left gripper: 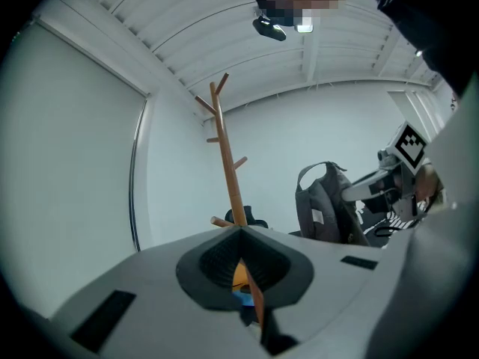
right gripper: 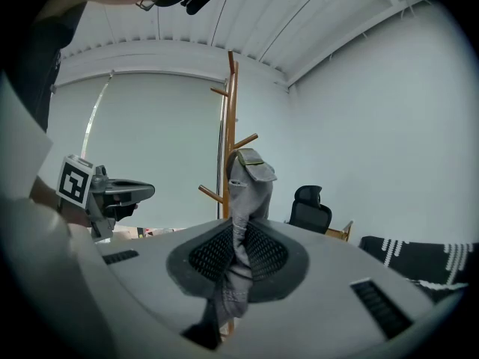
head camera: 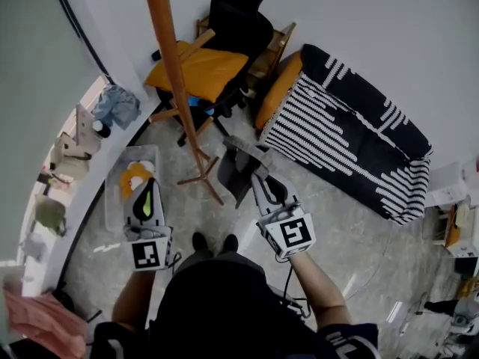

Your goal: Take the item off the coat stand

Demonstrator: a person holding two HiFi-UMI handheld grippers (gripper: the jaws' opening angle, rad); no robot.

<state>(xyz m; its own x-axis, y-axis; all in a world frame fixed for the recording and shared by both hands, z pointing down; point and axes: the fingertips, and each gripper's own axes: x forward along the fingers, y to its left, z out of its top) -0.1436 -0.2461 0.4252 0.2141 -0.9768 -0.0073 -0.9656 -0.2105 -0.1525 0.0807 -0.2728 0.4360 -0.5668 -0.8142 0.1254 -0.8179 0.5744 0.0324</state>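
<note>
The wooden coat stand (head camera: 174, 73) rises in front of me, its feet on the stone floor. A grey bag (head camera: 236, 172) hangs to the right of the stand's feet, with my right gripper (head camera: 259, 176) shut on its strap. In the right gripper view the strap (right gripper: 241, 223) runs up between the closed jaws of the right gripper (right gripper: 238, 234), in front of the coat stand (right gripper: 230, 103). In the left gripper view the grey bag (left gripper: 325, 204) hangs apart from the coat stand (left gripper: 228, 170). My left gripper (head camera: 147, 188) is held level at the left, shut and holding nothing, as the left gripper (left gripper: 242, 238) shows in its own view.
A black office chair with an orange cushion (head camera: 206, 66) stands just behind the stand. A black-and-white striped sofa (head camera: 352, 133) lies to the right. A clear plastic bin (head camera: 120, 182) sits on the floor under my left gripper. Clothes lie along the ledge (head camera: 75, 148) at the left.
</note>
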